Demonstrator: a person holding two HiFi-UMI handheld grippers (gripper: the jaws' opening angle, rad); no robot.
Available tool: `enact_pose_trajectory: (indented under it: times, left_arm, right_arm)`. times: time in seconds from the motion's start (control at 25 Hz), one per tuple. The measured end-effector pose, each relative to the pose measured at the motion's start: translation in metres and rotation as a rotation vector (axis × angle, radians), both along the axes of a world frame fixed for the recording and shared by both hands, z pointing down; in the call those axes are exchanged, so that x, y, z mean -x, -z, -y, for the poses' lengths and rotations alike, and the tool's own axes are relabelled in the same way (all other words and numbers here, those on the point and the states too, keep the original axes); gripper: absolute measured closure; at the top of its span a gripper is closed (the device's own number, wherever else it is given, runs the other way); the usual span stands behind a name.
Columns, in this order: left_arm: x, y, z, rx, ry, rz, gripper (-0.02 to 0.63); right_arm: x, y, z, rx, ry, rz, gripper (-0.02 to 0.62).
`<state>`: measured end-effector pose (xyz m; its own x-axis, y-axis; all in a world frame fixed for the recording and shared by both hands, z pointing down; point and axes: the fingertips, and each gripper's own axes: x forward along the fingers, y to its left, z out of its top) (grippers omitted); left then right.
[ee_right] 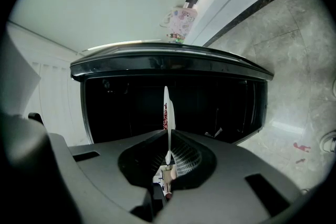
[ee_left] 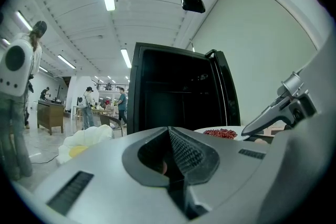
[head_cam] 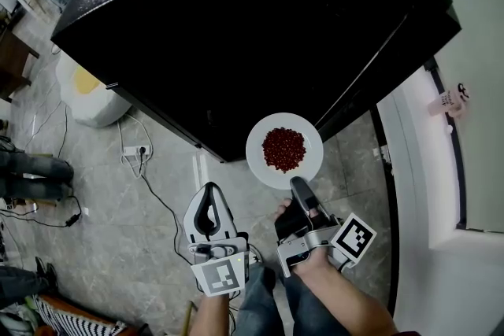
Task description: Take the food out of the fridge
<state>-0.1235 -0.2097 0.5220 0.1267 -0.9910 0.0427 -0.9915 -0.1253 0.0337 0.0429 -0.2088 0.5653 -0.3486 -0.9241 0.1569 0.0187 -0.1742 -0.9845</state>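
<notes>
Head view: right gripper (head_cam: 300, 186) clamped on plate (head_cam: 257, 155) rim, red food (head_cam: 283, 148) just ahead, already outside fridge (head_cam: 236, 51). Left gripper (head_cam: 209, 193) closed, empty. Remaining, prob.: set plate down.

Your left gripper (head_cam: 209, 197) points forward, its 2 jaws pressed together on nothing. Just beside it, your right gripper (head_cam: 300, 189) clamps the near rim of the plate (head_cam: 264, 167), your right forearm (head_cam: 346, 301) angled in behind it.
</notes>
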Motion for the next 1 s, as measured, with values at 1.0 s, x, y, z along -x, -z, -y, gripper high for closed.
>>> enact_pose_trajectory:
  times: [1.0]
  left_arm:
    - [-0.005,0.143,-0.039,-0.042,-0.011,0.029,0.594]
  right_arm:
    - [0.002,0.148,-0.032,-0.007,-0.002,0.015,0.561]
